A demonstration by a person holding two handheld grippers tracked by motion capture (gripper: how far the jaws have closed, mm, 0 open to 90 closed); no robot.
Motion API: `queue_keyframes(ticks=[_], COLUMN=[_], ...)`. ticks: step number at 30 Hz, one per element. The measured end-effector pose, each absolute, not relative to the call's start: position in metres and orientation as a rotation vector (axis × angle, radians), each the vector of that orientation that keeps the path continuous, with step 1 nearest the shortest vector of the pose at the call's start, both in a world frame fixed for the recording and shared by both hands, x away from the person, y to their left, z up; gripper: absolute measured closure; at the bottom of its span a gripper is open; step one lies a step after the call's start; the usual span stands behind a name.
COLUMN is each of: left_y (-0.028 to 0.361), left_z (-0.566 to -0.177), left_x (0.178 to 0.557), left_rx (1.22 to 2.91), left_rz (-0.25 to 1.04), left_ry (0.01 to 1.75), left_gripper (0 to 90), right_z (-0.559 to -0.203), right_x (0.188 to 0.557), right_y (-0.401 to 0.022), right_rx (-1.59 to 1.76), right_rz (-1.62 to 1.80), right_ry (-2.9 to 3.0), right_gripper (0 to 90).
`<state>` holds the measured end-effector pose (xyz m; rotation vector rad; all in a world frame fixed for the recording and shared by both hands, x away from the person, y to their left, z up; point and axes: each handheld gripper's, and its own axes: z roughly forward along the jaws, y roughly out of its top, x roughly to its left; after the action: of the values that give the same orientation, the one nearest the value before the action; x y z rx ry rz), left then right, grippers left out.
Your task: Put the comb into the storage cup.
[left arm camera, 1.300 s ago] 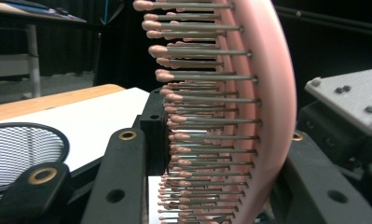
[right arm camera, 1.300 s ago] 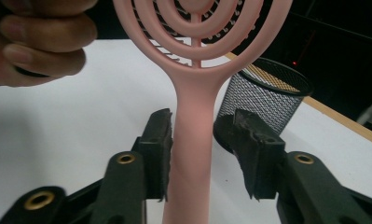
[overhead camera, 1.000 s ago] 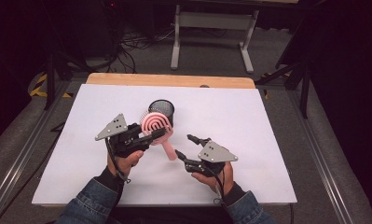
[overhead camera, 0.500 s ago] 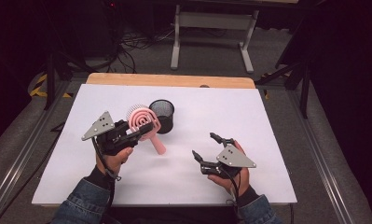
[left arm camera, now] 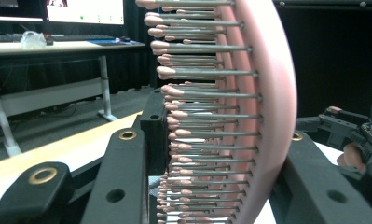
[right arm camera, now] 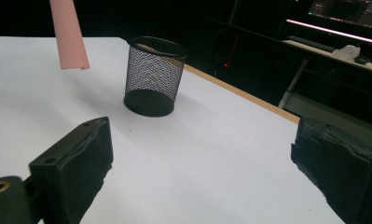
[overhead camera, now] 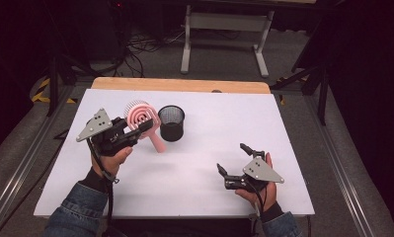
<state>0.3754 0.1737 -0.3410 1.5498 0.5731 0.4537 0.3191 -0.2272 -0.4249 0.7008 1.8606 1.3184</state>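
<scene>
A white table (overhead camera: 184, 177) is seen from above, with a person's two forearms in denim sleeves coming in from the bottom edge.

At the left, the left gripper (overhead camera: 135, 132) is raised above the table. Its jaws are clamped on the round head of a pink hairbrush (overhead camera: 144, 120). The brush head faces the camera and shows pink rings. The handle slants down and to the right, its end hanging free above the table, just left of a cup. In the left gripper view, the brush head (left arm camera: 230, 112) stands on edge between the two black jaws, its rows of pink-tipped bristles pointing left.

Just right of the brush stands a black mesh pen cup (overhead camera: 171, 123), upright on the table, near the far middle. In the right gripper view, the cup (right arm camera: 153, 81) stands alone on the white surface, with the end of the pink handle (right arm camera: 70, 35) hanging in the air to its left, apart from it.

At the right, well apart from the brush and the cup, the right gripper (overhead camera: 233, 160) is low over the near right part of the table. Its jaws have just been opening and now stand wide apart, with nothing between them.
</scene>
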Motion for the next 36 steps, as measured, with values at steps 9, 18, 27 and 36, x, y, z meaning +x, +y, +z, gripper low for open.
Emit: queue_keyframes(ticks=[9,18,27,36], left_y=[0.173,0.170,0.159,0.151], left_z=[-0.312,-0.300,-0.293,-0.288], left_x=[0.379,0.389,0.407,0.420], left_rx=[1.560,1.561,1.567,1.571], left_rz=[0.492,0.495,0.509,0.515], left_ry=[0.552,0.547,0.553,0.565], left_gripper=[62.7,62.7,62.7,62.7], right_z=[-0.427,-0.429,-0.428,-0.428], right_x=[0.317,0.318,0.319,0.319], right_y=[-0.233,-0.232,-0.234,-0.235], right_rx=[0.704,0.696,0.699,0.707], right_rz=[1.305,1.301,1.305,1.321], right_ry=[1.857,1.880,1.873,1.864], right_gripper=[4.7,5.0,5.1,4.6])
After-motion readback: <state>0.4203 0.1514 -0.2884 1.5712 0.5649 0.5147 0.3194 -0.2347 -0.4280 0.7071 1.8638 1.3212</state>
